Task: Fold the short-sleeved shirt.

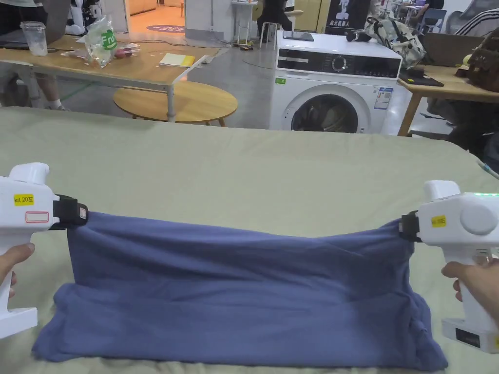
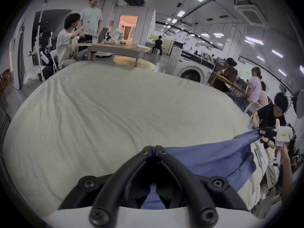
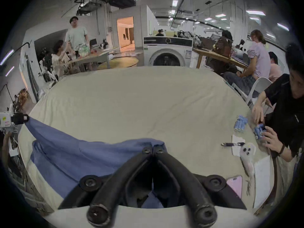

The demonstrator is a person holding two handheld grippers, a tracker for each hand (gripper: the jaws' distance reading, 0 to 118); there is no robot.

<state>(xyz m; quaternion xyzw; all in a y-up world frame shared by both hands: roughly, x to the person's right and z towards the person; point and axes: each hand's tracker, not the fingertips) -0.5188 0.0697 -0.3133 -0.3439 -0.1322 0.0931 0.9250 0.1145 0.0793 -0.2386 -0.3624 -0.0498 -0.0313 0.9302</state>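
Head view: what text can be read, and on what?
Left gripper: yellow sticker, a label, left unread.
Right gripper: yellow sticker, too small.
Washing machine: stickers too small.
Green bag: print partly folded away.
Dark banner: characters too small.
Blue shirt: no text.

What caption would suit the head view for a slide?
Two handheld grippers, left gripper and right gripper, stretch a blue shirt over a bed.

One blue shirt point(image 1: 234, 287) lies on one pale green bed sheet point(image 1: 253, 165), and two white grippers, left point(image 1: 80, 213) and right point(image 1: 405, 226), each clamp a corner of it. One washing machine point(image 1: 336, 92) stands behind. Two wooden tables point(image 1: 122, 63) stand at left, one rectangular, one round.
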